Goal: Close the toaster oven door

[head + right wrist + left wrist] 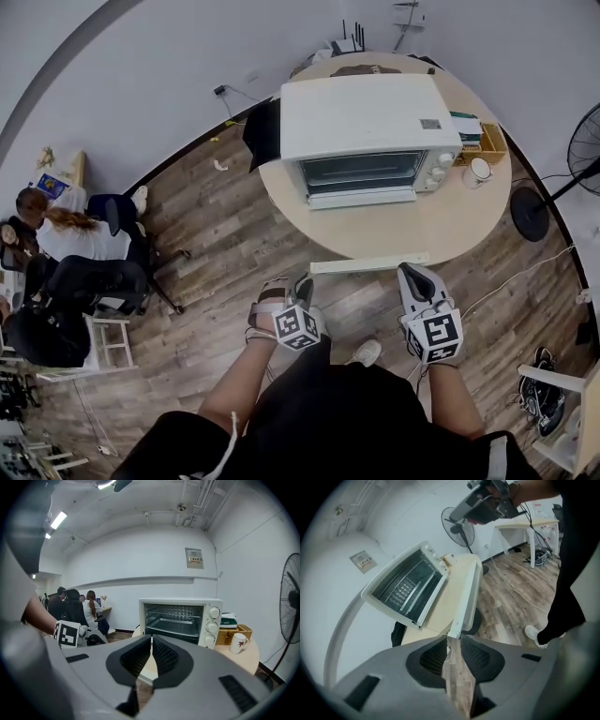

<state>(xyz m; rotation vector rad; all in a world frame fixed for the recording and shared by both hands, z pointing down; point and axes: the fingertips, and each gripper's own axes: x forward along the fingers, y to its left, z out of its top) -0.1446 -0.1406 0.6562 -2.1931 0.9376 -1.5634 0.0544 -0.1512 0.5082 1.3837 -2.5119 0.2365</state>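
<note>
**Toaster oven** (361, 131): white, on the round table (422, 230), upper centre of the head view. Three knobs down the right of its front. Seen also in the right gripper view (180, 620) and, tilted, in the left gripper view (405, 588).

**Door** (362, 197): open, folded down and forward at the oven's lower front edge. The wire rack shows inside the cavity. Neither gripper touches it.

**Mug** (478, 172): white, on the table just right of the oven.

**Basket** (489, 142): wicker, behind the mug, at the table's right edge.

**White strip** (368, 265): long and narrow, lying along the table's near edge.

**Left gripper** (302, 286): lower centre-left of the head view, well short of the table. Jaws drawn together at the tips, nothing between them (453, 639).

**Right gripper** (410, 270): lower centre-right, its tips near the white strip. Jaws together, holding nothing (151, 639), pointed towards the oven.

**Floor** (225, 244): wood plank.

**Fan** (586, 141): standing, right edge of the head view.

**Seated persons** (70, 234): on office chairs, left edge of the head view.
</note>
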